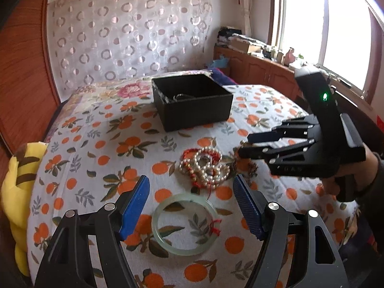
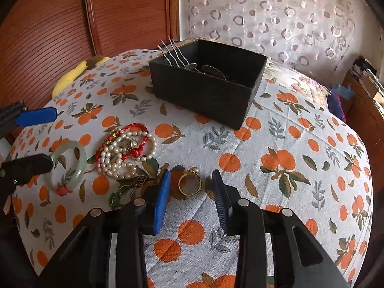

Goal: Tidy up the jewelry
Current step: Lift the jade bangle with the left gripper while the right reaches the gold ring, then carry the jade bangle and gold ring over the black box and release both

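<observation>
A black open box (image 1: 192,100) stands on the orange-print cloth; in the right wrist view (image 2: 206,81) it holds a metal hair comb (image 2: 172,52) and other pieces. A pale green jade bangle (image 1: 184,224) lies between my open left gripper's (image 1: 192,192) blue pads; it also shows in the right wrist view (image 2: 68,165). A heap of pearl and red cord strands (image 1: 204,165) lies beyond it. My right gripper (image 2: 190,180) is open, its fingertips either side of a gold ring (image 2: 189,183). A green-leaf pendant chain (image 2: 124,192) lies left of it.
A yellow plush toy (image 1: 14,187) sits at the table's left edge. A wooden door (image 2: 72,24) and a patterned curtain (image 1: 129,33) stand behind. A wooden cabinet with clutter (image 1: 259,57) runs under the window at right.
</observation>
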Action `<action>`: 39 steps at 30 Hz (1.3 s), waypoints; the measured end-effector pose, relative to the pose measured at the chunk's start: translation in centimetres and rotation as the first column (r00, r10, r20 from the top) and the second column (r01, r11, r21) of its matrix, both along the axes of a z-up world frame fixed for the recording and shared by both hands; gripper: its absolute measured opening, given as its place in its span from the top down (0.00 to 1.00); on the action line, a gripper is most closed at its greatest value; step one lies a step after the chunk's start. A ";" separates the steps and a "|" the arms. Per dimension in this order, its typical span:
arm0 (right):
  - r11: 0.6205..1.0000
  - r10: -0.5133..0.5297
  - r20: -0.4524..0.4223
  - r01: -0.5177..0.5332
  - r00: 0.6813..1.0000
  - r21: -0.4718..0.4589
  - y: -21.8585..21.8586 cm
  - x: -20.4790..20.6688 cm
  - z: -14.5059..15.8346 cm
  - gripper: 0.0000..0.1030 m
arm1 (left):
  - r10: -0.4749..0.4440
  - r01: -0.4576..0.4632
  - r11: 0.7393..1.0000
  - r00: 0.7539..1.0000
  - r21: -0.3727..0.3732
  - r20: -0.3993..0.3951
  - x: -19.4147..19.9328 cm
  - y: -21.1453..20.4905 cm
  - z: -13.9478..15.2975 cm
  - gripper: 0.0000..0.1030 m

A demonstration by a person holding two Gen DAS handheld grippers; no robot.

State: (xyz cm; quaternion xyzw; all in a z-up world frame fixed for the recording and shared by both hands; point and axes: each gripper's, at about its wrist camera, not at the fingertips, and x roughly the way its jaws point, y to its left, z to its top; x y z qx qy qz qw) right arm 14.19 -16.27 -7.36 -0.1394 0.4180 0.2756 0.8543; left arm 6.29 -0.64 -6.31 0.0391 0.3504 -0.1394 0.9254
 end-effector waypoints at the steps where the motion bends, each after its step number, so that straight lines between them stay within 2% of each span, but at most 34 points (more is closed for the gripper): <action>1: 1.000 0.004 0.002 -0.004 1.000 -0.003 0.0 0.0 0.0 0.63 | 0.002 -0.002 1.000 1.000 0.007 -0.007 0.0 0.1 -0.2 0.32; 2: 1.000 0.008 0.003 -0.008 1.000 -0.003 0.1 0.0 0.0 0.67 | 0.005 -0.005 1.000 1.000 0.015 -0.015 0.0 0.1 -0.4 0.25; 3: 1.000 0.017 0.007 -0.017 1.000 -0.002 0.0 -0.1 0.0 0.79 | 0.006 -0.006 1.000 1.000 0.022 -0.020 -0.2 0.2 -0.5 0.22; 13: 1.000 0.017 0.015 -0.017 1.000 0.005 -0.1 -0.4 -0.1 0.79 | -0.001 0.014 0.996 0.991 0.092 -0.136 0.6 0.0 -3.4 0.21; 18: 1.000 0.015 0.019 -0.015 1.000 0.001 -0.2 -0.5 0.0 0.79 | 0.000 0.017 0.994 0.989 0.109 -0.151 0.7 -0.2 -3.8 0.21; 19: 1.000 0.015 0.019 -0.015 1.000 0.000 -0.2 -0.5 0.0 0.79 | -0.003 0.019 0.994 0.988 0.106 -0.152 0.7 -0.2 -3.8 0.23; 20: 1.000 0.015 0.019 -0.015 1.000 0.001 -0.1 -0.5 0.0 0.79 | -0.011 0.026 0.995 0.988 0.100 -0.152 0.7 -0.2 -3.8 0.33; 27: 1.000 0.000 0.047 -0.001 0.999 0.024 -0.9 -0.5 1.1 0.79 | -0.010 0.019 0.997 0.993 0.078 -0.114 0.7 0.0 -2.9 0.33; 34: 0.998 -0.017 0.123 0.008 0.992 0.068 -1.4 0.9 4.7 0.79 | -0.003 0.004 0.999 0.999 0.050 -0.035 2.1 -0.1 -0.1 0.33; 39: 0.992 -0.036 0.152 0.018 0.988 0.123 -1.2 3.4 7.1 0.79 | -0.001 0.001 1.000 1.000 0.030 0.003 4.2 -0.2 1.7 0.33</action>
